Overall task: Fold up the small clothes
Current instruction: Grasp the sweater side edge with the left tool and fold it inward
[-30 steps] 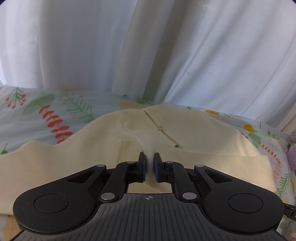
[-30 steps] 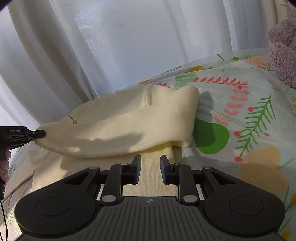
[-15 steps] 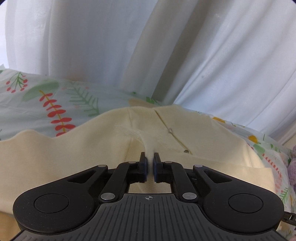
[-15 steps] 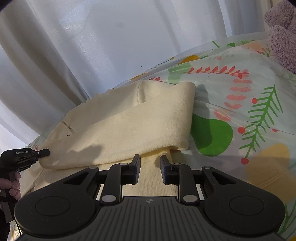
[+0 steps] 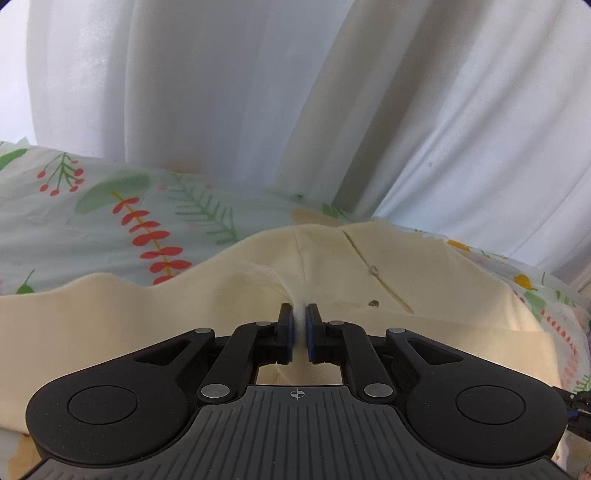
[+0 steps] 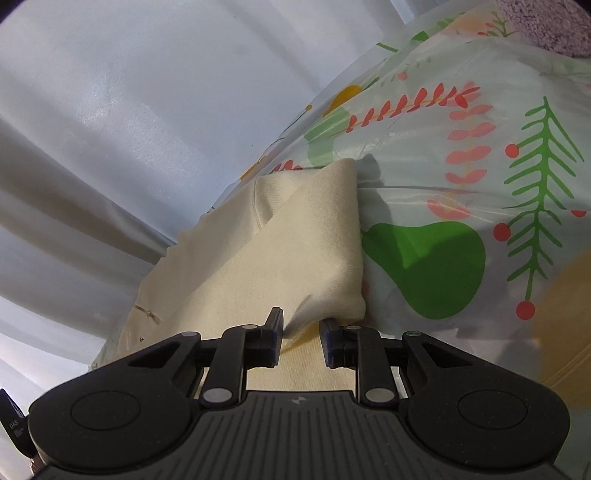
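Note:
A cream garment (image 5: 221, 314) with small snaps lies spread on a floral bed sheet (image 5: 92, 221). My left gripper (image 5: 299, 321) is shut on a pinched ridge of its fabric, which bunches white between the pads. In the right wrist view the same garment (image 6: 295, 240) shows a sleeve folded across it, ending in a blunt fold. My right gripper (image 6: 303, 332) sits at that fold's near corner with its jaws closing. Cloth lies between them and touches the left finger (image 6: 275, 332), while a gap shows at the right one. Ribbed hem fabric lies below the jaws.
White curtains (image 5: 258, 92) hang right behind the bed, and they fill the upper left of the right wrist view (image 6: 147, 110). A purple plush thing (image 6: 554, 26) rests on the sheet (image 6: 480, 166) at the far right. Bare sheet lies right of the garment.
The left gripper's jaws have drawn tighter on the pinched fabric. The right gripper has rolled and moved in on the folded sleeve's end, and its jaws have narrowed.

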Motion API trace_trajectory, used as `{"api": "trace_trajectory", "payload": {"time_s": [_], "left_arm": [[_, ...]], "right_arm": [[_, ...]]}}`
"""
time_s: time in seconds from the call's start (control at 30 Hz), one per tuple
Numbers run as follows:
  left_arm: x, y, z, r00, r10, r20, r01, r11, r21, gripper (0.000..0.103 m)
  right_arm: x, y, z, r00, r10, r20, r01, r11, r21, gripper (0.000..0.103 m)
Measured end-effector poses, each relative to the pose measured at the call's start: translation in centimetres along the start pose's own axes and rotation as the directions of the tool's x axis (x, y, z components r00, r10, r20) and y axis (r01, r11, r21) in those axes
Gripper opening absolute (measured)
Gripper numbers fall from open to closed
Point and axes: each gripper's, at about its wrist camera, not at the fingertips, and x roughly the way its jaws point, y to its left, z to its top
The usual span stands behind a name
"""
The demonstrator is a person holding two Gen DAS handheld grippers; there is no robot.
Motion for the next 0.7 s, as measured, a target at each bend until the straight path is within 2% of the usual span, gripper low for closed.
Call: {"api": "trace_trajectory", "payload": {"time_s": [0.1,0.2,0.27,0.4,0.47,0.53,0.6,0.7], "left_arm": [[0.3,-0.2,-0.2,1.0,0.0,-0.006,0.0,1.0,0.017,0.009],[0.8,-0.7,-0.5,1.0,0.002,-0.012,-0.001,0.999,0.041,0.009],[1.3,-1.1,-0.9,1.0,0.008,-0.023,-0.006,0.998,0.064,0.01],[2.3,-1.7,-1.9,0.997,0.063,-0.048,-0.057,0.99,0.132,0.012],[1.8,-1.5,-2.0,0.997,0.063,-0.039,-0.057,0.989,0.134,0.016],[1.1,-1.2,-1.9,0.997,0.071,-0.022,-0.067,0.988,0.137,0.016],[0.7,-0.7,-1.8,0.998,0.06,-0.015,-0.058,0.991,0.124,0.016],[1.0,-0.5,-1.6,0.999,0.029,-0.035,-0.026,0.997,0.079,0.015]], "right_arm": [[0.1,0.1,0.0,0.999,-0.024,0.031,0.024,1.0,-0.02,0.007],[-0.5,0.6,0.1,0.991,-0.066,0.115,0.076,0.993,-0.088,0.007],[-0.1,0.9,0.0,0.982,-0.127,0.14,0.147,0.978,-0.146,0.007],[-0.4,1.9,-0.4,0.981,-0.15,0.12,0.177,0.95,-0.259,0.008],[-1.5,2.5,-0.4,0.986,-0.139,0.094,0.161,0.939,-0.304,0.013],[-2.9,3.0,-0.5,0.99,-0.116,0.086,0.138,0.928,-0.347,0.015],[-4.4,3.9,-0.8,0.989,-0.091,0.117,0.132,0.902,-0.412,0.015],[-4.5,5.6,-1.1,0.974,-0.111,0.197,0.199,0.838,-0.508,0.019]]}}
